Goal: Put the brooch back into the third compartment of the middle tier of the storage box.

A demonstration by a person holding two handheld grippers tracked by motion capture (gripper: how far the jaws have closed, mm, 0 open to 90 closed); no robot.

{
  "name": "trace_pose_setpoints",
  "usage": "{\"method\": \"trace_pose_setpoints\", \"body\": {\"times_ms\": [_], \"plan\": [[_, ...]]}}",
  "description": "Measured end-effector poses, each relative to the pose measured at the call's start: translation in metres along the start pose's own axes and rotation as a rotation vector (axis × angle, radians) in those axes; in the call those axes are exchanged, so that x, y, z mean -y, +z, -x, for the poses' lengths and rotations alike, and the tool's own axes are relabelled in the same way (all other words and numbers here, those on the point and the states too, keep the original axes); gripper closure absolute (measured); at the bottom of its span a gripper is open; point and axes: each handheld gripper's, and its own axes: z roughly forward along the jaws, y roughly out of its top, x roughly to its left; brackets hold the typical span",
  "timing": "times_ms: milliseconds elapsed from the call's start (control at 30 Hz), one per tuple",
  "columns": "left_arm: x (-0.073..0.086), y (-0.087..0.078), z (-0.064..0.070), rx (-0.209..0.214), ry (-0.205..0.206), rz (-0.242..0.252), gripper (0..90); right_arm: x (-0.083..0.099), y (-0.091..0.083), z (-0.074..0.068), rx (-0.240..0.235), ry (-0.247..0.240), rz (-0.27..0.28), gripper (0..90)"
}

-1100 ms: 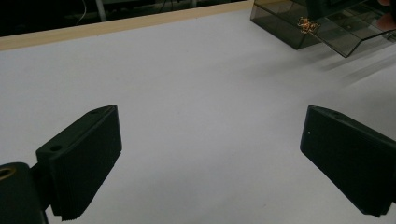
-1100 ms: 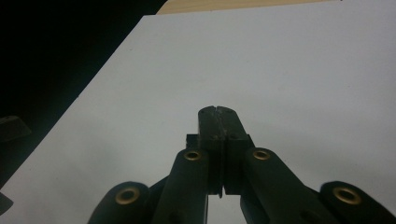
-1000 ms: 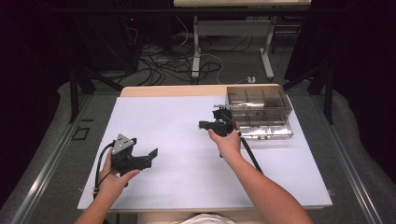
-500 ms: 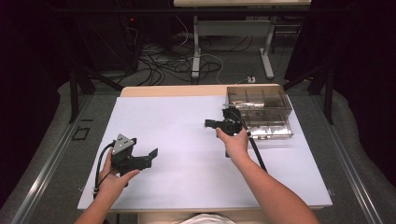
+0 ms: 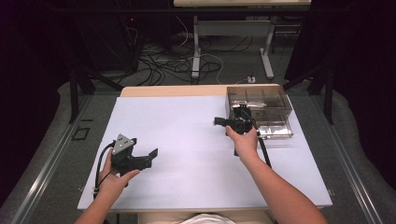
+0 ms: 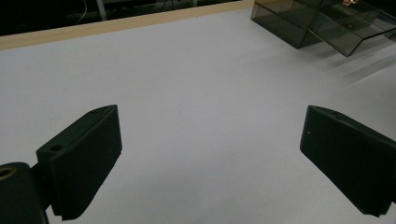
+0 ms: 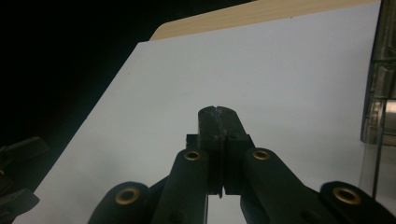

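My left gripper (image 5: pixel 150 157) (image 6: pixel 210 121) is held low over the front left of the white mat (image 5: pixel 187 140). Its jaws stand wide open, point right, and have nothing between them. My right gripper (image 5: pixel 217 122) (image 7: pixel 217 113) hovers over the mat's right half, just left of a clear smoky plastic box (image 5: pixel 259 109). Its jaws are pressed shut on nothing and point left. The same box shows far off at the top right in the left gripper view (image 6: pixel 322 23) and at the right edge in the right gripper view (image 7: pixel 380 93).
The white mat covers a wooden table whose bare far edge (image 5: pixel 173 91) shows behind it. Cables and metal table legs (image 5: pixel 196 51) lie on the floor beyond. Dark floor flanks the table on both sides.
My right gripper has moved to the right, closer to the clear box, with its jaws still shut. The left gripper has stayed where it was.
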Motion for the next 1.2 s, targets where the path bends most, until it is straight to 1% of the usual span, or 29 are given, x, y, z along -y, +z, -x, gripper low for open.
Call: {"method": "trace_pose_setpoints", "body": {"times_ms": [33,67,100,133,167,233,267,400,433,500,533,567,600,667,700,733,767,867,900,933,967,1000,1033,1067,1100,1200], "plan": [[0.0,0.0,0.0,0.001,-0.003,0.001,5.7,0.0,-0.001,0.001,-0.002,0.003,0.002,90.0],[0.0,0.0,0.0,0.002,-0.003,0.001,5.7,-0.001,-0.002,0.002,0.008,-0.003,0.007,90.0],[0.0,0.0,0.0,0.002,-0.004,0.001,5.7,-0.001,-0.004,0.003,0.005,-0.001,0.006,90.0],[0.0,0.0,0.0,0.0,0.0,0.0,5.7,-0.002,-0.005,0.004,0.011,-0.001,0.006,90.0],[0.0,0.0,0.0,0.0,0.0,-0.001,5.7,-0.002,-0.007,0.005,0.01,0.013,0.006,90.0],[0.0,0.0,0.0,0.0,0.0,-0.001,5.7,-0.002,-0.008,0.009,0.008,0.018,0.021,90.0],[0.0,0.0,0.0,0.0,0.0,0.001,5.7,-0.002,-0.009,0.01,0.015,0.022,0.025,90.0],[0.0,0.0,0.0,0.0,0.0,0.0,5.7,-0.003,-0.015,0.016,0.023,0.023,0.013,90.0],[0.0,0.0,0.0,0.0,0.0,0.0,5.7,-0.002,-0.015,0.016,0.025,0.03,0.035,90.0],[0.0,0.0,0.0,0.0,-0.001,0.0,5.7,-0.003,-0.017,0.018,0.029,0.035,0.036,90.0],[0.0,0.0,0.0,0.0,-0.002,0.0,5.7,-0.003,-0.019,0.02,0.03,0.033,0.028,90.0],[0.0,0.0,0.0,0.0,-0.002,0.0,5.7,-0.004,-0.019,0.021,0.034,0.04,0.037,90.0],[0.0,0.0,0.0,0.0,-0.002,0.0,5.7,-0.004,-0.021,0.022,0.037,0.034,0.038,90.0],[0.0,0.0,0.0,0.0,-0.001,-0.001,5.7,-0.005,-0.024,0.024,0.046,0.038,0.026,90.0],[0.0,0.0,0.0,0.0,-0.002,-0.001,5.7,-0.005,-0.024,0.025,0.048,0.042,0.039,90.0],[0.0,0.0,0.0,0.0,-0.002,-0.002,5.7,-0.006,-0.026,0.026,0.049,0.041,0.037,90.0],[0.0,0.0,0.0,0.0,-0.002,-0.001,5.7,-0.006,-0.026,0.028,0.053,0.033,0.048,90.0],[0.0,0.0,0.0,-0.001,-0.002,-0.002,5.7,-0.007,-0.029,0.031,0.063,0.043,0.056,90.0],[0.0,0.0,0.0,-0.001,-0.002,-0.002,5.7,-0.007,-0.031,0.032,0.065,0.039,0.048,90.0],[0.0,0.0,0.0,-0.001,-0.003,-0.001,5.7,-0.008,-0.032,0.033,0.072,0.044,0.056,90.0],[0.0,0.0,0.0,-0.001,-0.003,-0.002,5.7,-0.008,-0.033,0.035,0.069,0.042,0.053,90.0],[0.0,0.0,0.0,-0.001,-0.004,-0.003,5.7,-0.008,-0.034,0.036,0.076,0.049,0.057,90.0],[0.0,0.0,0.0,-0.001,-0.004,-0.004,5.8,-0.009,-0.036,0.037,0.082,0.044,0.038,90.0],[0.0,0.0,0.0,-0.001,-0.004,-0.004,5.8,-0.009,-0.037,0.038,0.082,0.04,0.041,90.0],[0.0,0.0,0.0,-0.002,-0.002,-0.002,5.7,-0.009,-0.037,0.039,0.085,0.039,0.066,90.0],[0.0,0.0,0.0,-0.002,-0.005,-0.004,5.8,-0.01,-0.04,0.041,0.093,0.05,0.067,90.0]]}}
